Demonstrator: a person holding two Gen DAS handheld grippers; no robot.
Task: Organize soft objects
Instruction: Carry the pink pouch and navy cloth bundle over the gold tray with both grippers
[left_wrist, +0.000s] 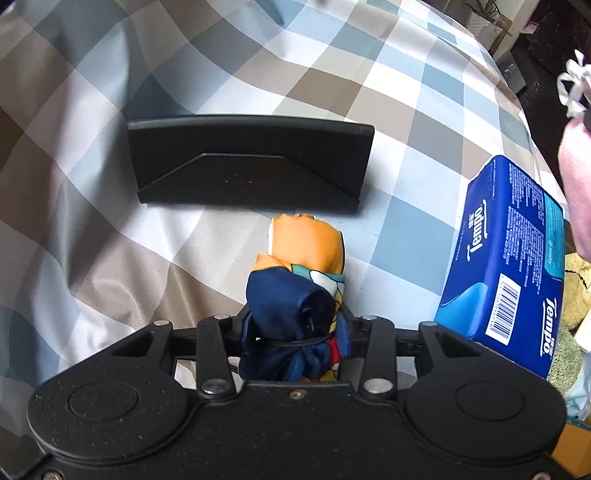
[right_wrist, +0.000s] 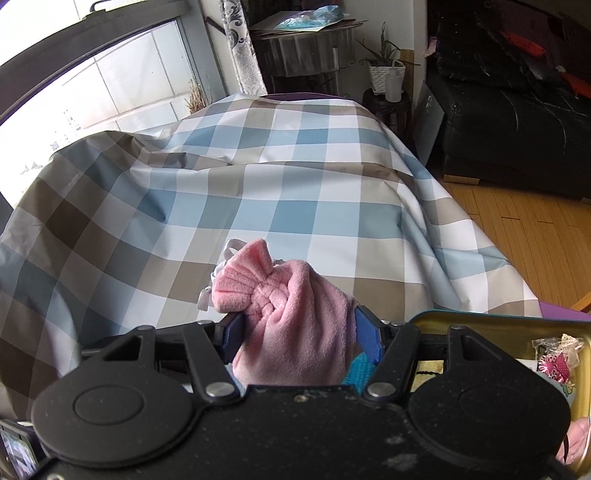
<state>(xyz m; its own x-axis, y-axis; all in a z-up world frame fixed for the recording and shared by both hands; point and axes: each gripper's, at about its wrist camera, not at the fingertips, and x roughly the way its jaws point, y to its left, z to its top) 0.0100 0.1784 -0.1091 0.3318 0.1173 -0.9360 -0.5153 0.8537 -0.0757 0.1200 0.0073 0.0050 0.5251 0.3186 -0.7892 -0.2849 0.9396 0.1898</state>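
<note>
Your left gripper (left_wrist: 295, 332) has its fingers clamped on a rolled scarf (left_wrist: 306, 258) over the checked surface (left_wrist: 110, 184), near a black case (left_wrist: 251, 162). Your right gripper (right_wrist: 299, 332) grips a pink pouch (right_wrist: 291, 314) beside a gold tin (right_wrist: 498, 321); wooden floor (right_wrist: 517, 221) beyond.

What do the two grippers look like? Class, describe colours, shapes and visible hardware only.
Both are matt black plastic. Each has two round, disc-like housings at the near corners, angled linkage bars and silver rivets or screws. The left gripper shows only black parts; its fingers are mostly hidden. The right gripper has blue fingers with a ribbed face. No cables, sleeves or markings can be made out.
</note>
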